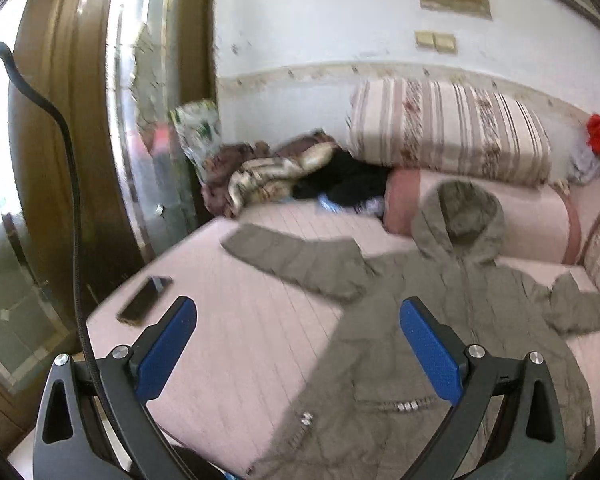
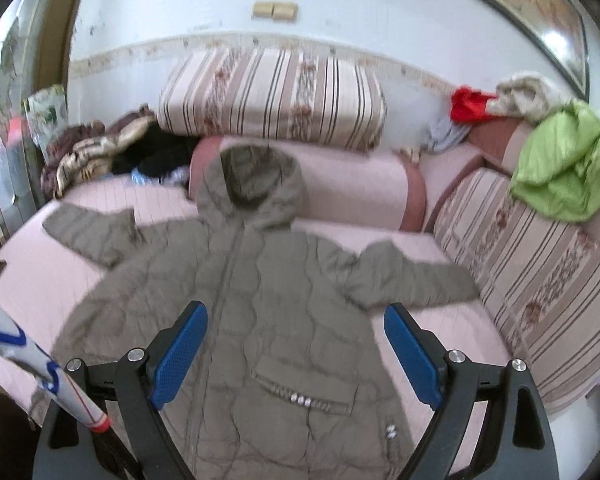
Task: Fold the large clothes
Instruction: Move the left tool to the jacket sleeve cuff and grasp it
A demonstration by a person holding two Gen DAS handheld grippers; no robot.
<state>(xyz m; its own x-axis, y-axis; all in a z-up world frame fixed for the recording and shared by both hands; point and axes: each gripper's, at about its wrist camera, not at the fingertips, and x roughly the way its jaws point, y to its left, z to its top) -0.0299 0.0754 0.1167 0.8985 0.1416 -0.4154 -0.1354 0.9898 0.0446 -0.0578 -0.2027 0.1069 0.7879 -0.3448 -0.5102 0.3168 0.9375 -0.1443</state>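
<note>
Olive hooded coat (image 2: 240, 292) spread flat, left tool (image 1: 298, 346) and right tool (image 2: 296, 350) hovering above, both released

Olive-grey quilted hooded coat (image 2: 236, 304), zipped, front up, flat on pink bed, both sleeves spread outward.

You're in a lived-in home sitting room: a pink corner sofa (image 2: 380, 188) with striped cushions (image 2: 272, 96), heaped clothes (image 2: 564, 168) (blankets too), a wall switch (image 2: 275, 10), a framed picture (image 2: 540, 12).
</note>
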